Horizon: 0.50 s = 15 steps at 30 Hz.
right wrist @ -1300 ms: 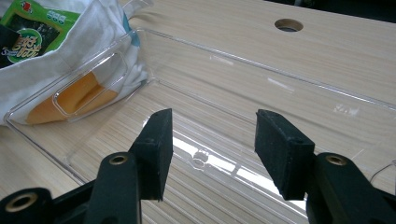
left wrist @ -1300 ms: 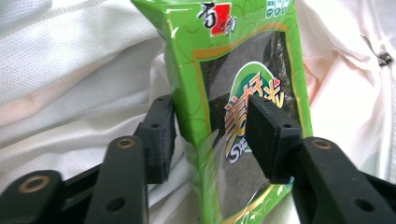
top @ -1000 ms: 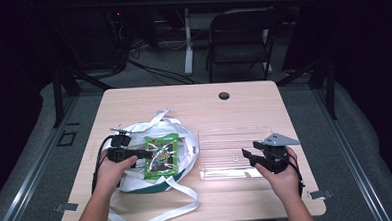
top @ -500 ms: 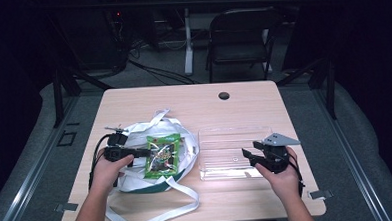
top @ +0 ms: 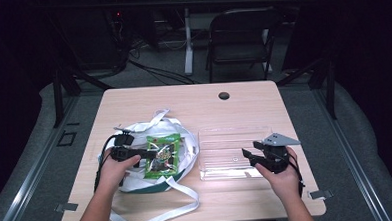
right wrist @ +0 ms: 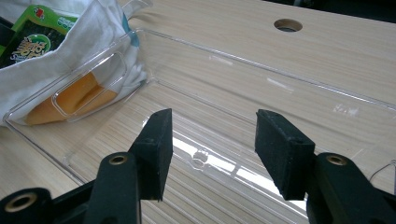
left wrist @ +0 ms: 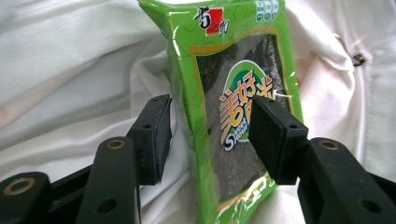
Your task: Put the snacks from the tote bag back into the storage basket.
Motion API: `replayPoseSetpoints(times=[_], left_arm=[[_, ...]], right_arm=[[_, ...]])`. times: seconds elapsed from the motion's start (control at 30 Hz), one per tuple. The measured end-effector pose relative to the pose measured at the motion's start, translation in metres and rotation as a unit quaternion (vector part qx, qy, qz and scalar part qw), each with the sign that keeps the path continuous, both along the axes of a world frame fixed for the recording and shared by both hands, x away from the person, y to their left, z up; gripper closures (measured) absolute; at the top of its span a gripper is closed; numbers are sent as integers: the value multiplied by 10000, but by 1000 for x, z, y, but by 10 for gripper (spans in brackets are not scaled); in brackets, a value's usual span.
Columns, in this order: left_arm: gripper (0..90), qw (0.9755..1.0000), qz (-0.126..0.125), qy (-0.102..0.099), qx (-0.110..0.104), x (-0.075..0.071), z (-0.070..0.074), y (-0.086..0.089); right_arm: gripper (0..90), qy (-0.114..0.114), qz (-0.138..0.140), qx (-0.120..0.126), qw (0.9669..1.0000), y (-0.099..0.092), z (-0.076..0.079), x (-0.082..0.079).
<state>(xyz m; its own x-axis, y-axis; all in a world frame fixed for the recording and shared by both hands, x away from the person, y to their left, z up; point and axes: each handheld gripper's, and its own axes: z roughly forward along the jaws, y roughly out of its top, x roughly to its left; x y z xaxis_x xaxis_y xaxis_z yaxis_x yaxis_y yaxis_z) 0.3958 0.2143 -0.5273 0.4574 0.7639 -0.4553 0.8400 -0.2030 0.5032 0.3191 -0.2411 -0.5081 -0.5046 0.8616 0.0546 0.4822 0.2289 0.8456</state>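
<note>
A green snack packet [top: 162,155] lies on a crumpled white cloth bag [top: 137,179] at the table's left. My left gripper [top: 145,154] reaches it from the left. In the left gripper view the packet [left wrist: 243,93] stands edge-up between the jaws. They have just been opening, and the left pad [left wrist: 154,135] is clear of the packet, so the left gripper [left wrist: 210,135] is open. My right gripper [top: 247,157] hovers open over the near right part of a clear plastic tray [top: 235,131], and nothing sits between its fingers [right wrist: 210,149].
The tray's rim [right wrist: 261,66] touches the bag, and something orange [right wrist: 74,100] shows through its wall. Long white straps [top: 182,193] trail toward the table's front edge. A round hole [top: 224,96] sits near the far edge, and a dark chair [top: 240,33] stands beyond it.
The left gripper's jaws have spread apart around the packet, which stays on the bag. The right gripper and the tray have not moved.
</note>
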Motion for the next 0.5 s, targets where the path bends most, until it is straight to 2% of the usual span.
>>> replayPoseSetpoints(times=[0.17,0.5], left_arm=[[460,9999,-108,19,21,3,-5,-6],[441,9996,-177,152,-161,7,-15,-10]], right_arm=[[467,-7,1,9,10000,0,0,0],[466,-10,0,8,10000,0,0,0]])
